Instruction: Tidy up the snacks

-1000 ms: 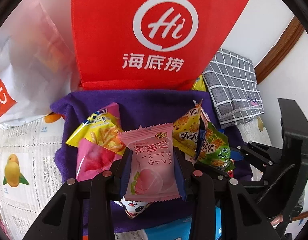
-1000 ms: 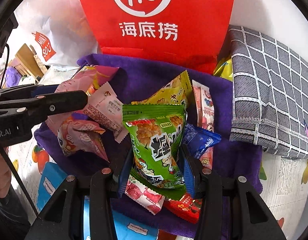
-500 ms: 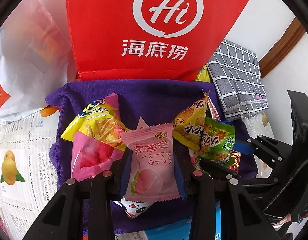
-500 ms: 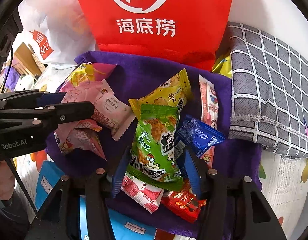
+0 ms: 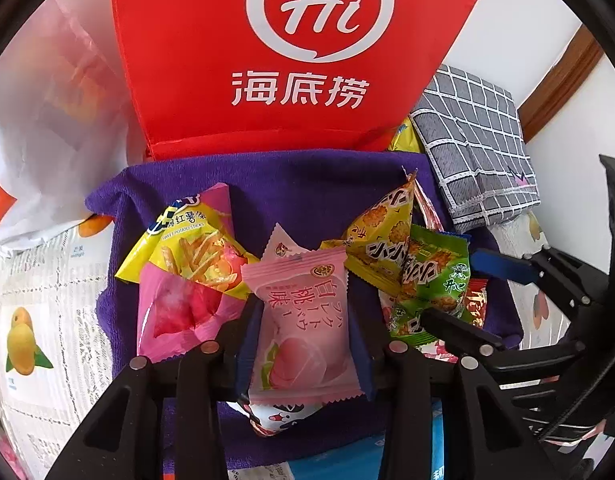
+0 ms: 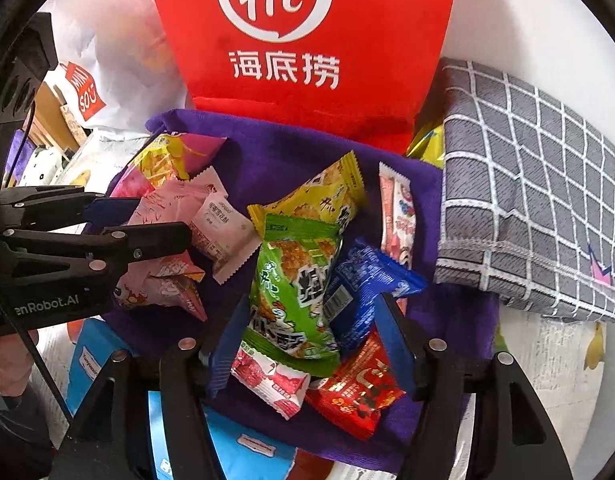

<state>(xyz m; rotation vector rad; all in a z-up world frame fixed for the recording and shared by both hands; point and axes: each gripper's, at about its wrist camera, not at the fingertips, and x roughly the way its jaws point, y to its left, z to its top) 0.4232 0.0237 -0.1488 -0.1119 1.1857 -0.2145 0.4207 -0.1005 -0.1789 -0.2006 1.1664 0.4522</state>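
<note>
Several snack packets lie on a purple cloth point(image 5: 291, 184) in front of a red bag point(image 5: 307, 52). My left gripper point(image 5: 303, 344) is shut on a pink peach packet point(image 5: 303, 320), held just above the cloth; it also shows in the right wrist view point(image 6: 175, 208). My right gripper point(image 6: 307, 344) is open, its jaws on either side of a green packet point(image 6: 291, 284) that lies on the pile with a blue packet point(image 6: 359, 284) beside it. The right gripper shows at the right of the left wrist view point(image 5: 463, 296). A yellow packet point(image 6: 319, 196) lies behind the green one.
A grey checked cloth point(image 6: 535, 188) lies to the right. A white plastic bag point(image 5: 39, 120) stands at the left. A yellow-pink potato-stick packet point(image 5: 187, 248), a red packet point(image 6: 355, 392) and a blue box point(image 6: 243, 448) lie near me. A fruit-print cover point(image 5: 35, 320) lies under everything.
My right gripper has opened and let go of the green packet, which now lies on the pile. My left gripper still holds the pink packet and has moved slightly nearer the cloth.
</note>
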